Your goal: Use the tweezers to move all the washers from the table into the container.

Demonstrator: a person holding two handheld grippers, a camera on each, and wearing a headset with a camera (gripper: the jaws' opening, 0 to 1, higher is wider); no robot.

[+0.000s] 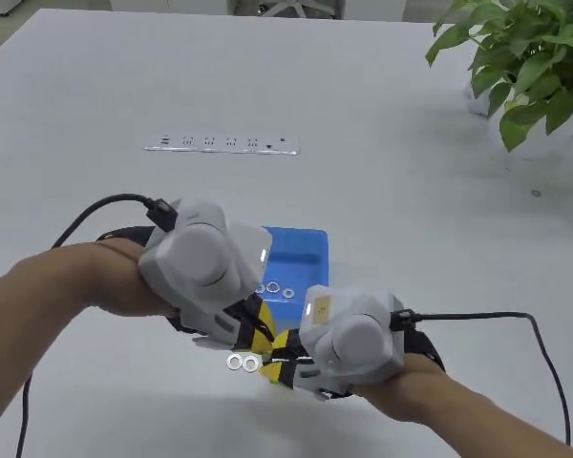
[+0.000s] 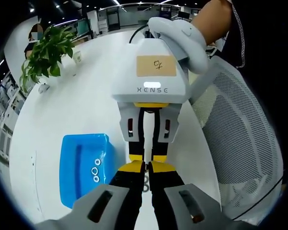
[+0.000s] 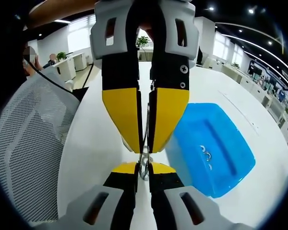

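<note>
On the white desk [image 1: 411, 143], three washers [image 1: 275, 288] lie in the container [image 1: 306, 243]; two loose washers [image 1: 242, 362] lie outside. The left claw [image 2: 145, 168] and right claw [image 3: 144, 168] both clamp tweezers [image 3: 145, 155].

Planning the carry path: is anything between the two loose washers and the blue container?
Only the grippers: in the head view, left gripper and right gripper meet tip to tip, shut on the tweezers, between the washers and the container. Nothing else visible.
</note>
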